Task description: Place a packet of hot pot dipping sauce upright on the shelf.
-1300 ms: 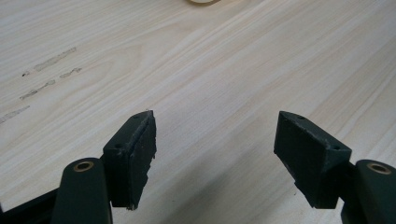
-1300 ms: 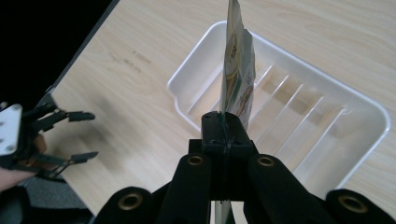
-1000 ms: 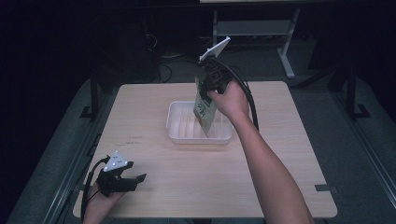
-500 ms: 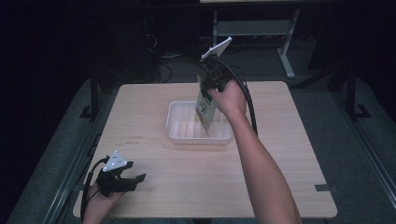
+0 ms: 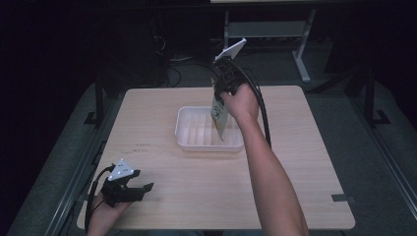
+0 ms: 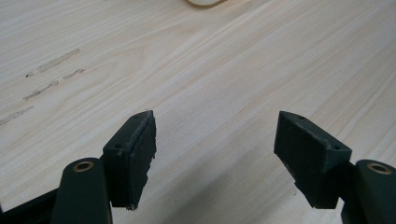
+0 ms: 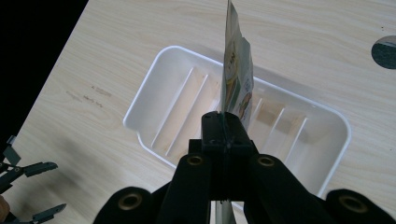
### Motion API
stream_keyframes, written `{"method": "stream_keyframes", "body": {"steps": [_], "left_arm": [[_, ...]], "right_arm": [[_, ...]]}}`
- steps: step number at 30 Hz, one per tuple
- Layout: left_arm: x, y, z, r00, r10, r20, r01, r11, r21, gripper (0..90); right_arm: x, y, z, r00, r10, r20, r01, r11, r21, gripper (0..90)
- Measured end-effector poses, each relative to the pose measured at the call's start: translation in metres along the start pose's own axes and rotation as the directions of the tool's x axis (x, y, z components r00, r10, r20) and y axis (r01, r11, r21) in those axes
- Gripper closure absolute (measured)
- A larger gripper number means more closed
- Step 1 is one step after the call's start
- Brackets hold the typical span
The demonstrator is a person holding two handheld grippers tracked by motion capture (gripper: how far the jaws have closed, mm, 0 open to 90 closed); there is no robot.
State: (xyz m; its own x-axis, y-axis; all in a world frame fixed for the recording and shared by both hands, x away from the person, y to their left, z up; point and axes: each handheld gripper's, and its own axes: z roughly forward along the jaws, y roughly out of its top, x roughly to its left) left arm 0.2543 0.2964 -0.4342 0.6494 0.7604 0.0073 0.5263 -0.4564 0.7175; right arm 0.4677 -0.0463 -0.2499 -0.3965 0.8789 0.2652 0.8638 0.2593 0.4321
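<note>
R gripper clamped on packet, held upright over tray mid-table | L gripper wide, empty, near-left corner | judged: packet carried, not yet set in tray.

Your table looks like pale wood laminate, smooth and matt, with fine grain and a few dull scuff marks; the tray looks like white plastic, smooth, slightly glossy, ribbed inside; the pouch your right gripper pinches looks like printed film or foil with a light sheen, creased; your left gripper has matt black pads, rough and chipped at the edges, with brass-looking rivets.
</note>
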Motion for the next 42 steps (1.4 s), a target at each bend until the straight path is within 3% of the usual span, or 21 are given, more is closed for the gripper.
{"method": "stream_keyframes", "body": {"steps": [7,18,32,42], "left_arm": [[0.000,0.000,-0.001,1.0000,-0.004,-0.002,0.004,1.0000,-0.008,29.0],[0.000,0.000,-0.001,1.0000,-0.001,-0.002,0.001,1.0000,-0.008,29.0],[0.001,0.000,-0.002,1.0000,-0.005,-0.004,0.005,0.9998,-0.017,29.0],[0.001,0.000,-0.002,1.0000,-0.005,-0.004,0.005,0.9998,-0.018,29.0]], "right_arm": [[0.001,0.004,0.008,0.9997,0.023,-0.003,-0.023,1.000,-0.002,89.3],[-0.005,0.002,0.004,0.9991,0.040,0.013,-0.040,0.999,-0.012,89.2],[0.008,0.013,0.019,0.9992,0.038,-0.012,-0.038,0.999,-0.007,89.2],[0.012,0.018,0.029,0.9977,0.061,-0.031,-0.062,0.998,-0.024,89.2]]}}
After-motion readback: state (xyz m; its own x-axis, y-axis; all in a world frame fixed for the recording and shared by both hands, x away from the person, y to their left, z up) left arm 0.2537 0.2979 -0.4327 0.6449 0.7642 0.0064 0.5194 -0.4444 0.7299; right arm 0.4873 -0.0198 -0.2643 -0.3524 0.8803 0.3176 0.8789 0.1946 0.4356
